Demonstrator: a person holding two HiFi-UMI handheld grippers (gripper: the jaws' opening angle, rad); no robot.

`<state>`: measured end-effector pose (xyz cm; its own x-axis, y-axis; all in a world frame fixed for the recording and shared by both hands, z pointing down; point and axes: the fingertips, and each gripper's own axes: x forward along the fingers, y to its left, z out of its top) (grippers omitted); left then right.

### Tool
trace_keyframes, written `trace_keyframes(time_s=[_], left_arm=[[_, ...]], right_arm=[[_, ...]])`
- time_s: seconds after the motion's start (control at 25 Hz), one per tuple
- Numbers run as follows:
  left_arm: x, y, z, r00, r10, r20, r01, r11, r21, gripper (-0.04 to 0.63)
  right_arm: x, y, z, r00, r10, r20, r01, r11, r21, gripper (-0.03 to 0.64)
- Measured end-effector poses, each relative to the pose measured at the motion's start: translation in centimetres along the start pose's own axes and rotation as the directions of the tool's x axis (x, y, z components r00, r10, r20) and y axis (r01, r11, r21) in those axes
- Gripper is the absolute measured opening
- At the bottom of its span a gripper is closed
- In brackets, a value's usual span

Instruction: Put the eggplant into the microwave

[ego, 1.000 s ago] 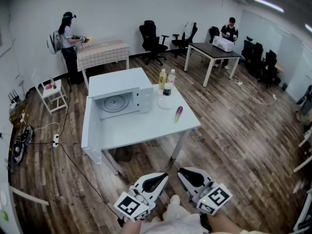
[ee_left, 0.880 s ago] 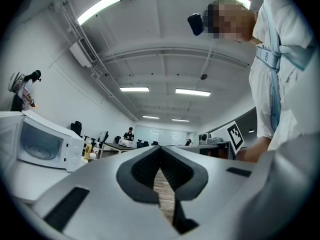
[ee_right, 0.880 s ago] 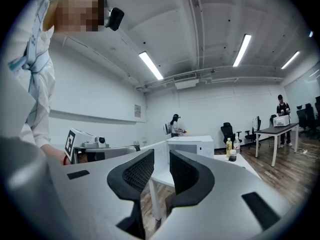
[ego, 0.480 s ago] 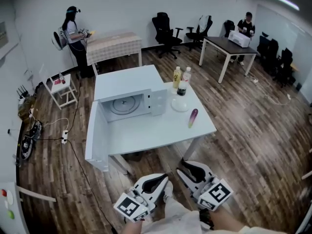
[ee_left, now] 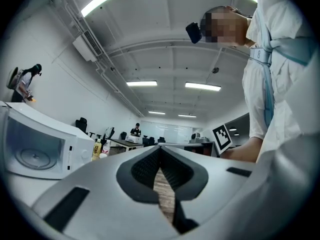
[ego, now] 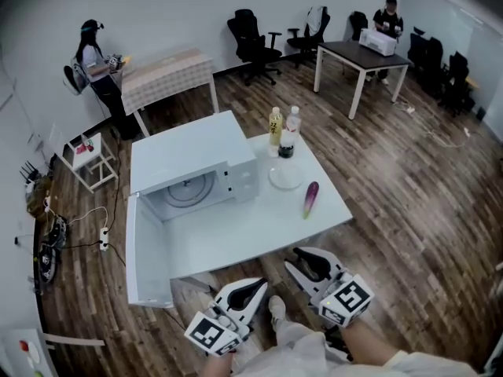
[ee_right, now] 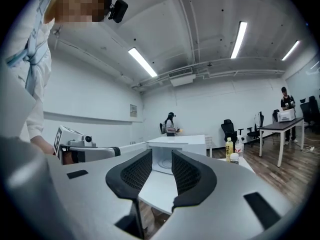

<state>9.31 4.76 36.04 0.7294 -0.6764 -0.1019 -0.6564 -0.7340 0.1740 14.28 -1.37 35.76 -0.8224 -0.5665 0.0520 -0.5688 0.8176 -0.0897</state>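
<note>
White table (ego: pixel 236 238), eggplant (ego: pixel 311 199), microwave (ego: pixel 189 151) interior partly hidden

Bare tabletop (ego: pixel 236 238) before the open microwave (ego: pixel 185 148); bottles (ego: pixel 290 130), plate (ego: pixel 285 179) just beside.

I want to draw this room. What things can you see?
white microwave: one, white, on the table, door open
white table: one, white, room's middle
purple eggplant: one, purple, table's right side
plastic bottles: two, yellow and clear, behind the plate
round white plate: one, white, right of the microwave
black office chairs: several, black, far wall
other people: two, at far tables
left gripper: one, white, bottom, shut
right gripper: one, white, bottom, jaws just been opening, empty
</note>
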Motion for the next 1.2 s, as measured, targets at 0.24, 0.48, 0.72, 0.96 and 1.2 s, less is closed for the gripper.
trace_keyframes(time_s=[0.24,0.48,0.72,0.96,1.2], left_arm=[[4.7,4.1,0.5,1.0,-0.026,-0.008,0.026,1.0,0.004,0.002],[7.1,7.9,-0.1,0.999,-0.012,-0.031,0.011,1.0,-0.019,0.002],[8.6,10.6,-1.3,0.998,0.011,-0.054,-0.013,0.999,-0.03,0.002],[9.3,12.5,-1.9,0.996,0.038,-0.086,-0.041,0.999,-0.034,0.002],[9.7,13.3,-2.7,0.995,0.018,-0.102,-0.024,0.998,-0.06,0.002]], right_arm=[[2.3,-6.4,-1.2,0.998,-0.064,-0.026,0.064,0.998,0.001,0.133],[4.3,-13.1,-4.0,0.984,-0.161,-0.082,0.165,0.985,0.042,0.142],[5.8,-19.0,-8.7,0.953,-0.251,-0.168,0.262,0.964,0.044,0.17],[6.6,-23.6,-12.6,0.896,-0.361,-0.259,0.388,0.92,0.061,0.181],[6.3,-26.9,-17.1,0.793,-0.481,-0.373,0.554,0.825,0.115,0.183]])
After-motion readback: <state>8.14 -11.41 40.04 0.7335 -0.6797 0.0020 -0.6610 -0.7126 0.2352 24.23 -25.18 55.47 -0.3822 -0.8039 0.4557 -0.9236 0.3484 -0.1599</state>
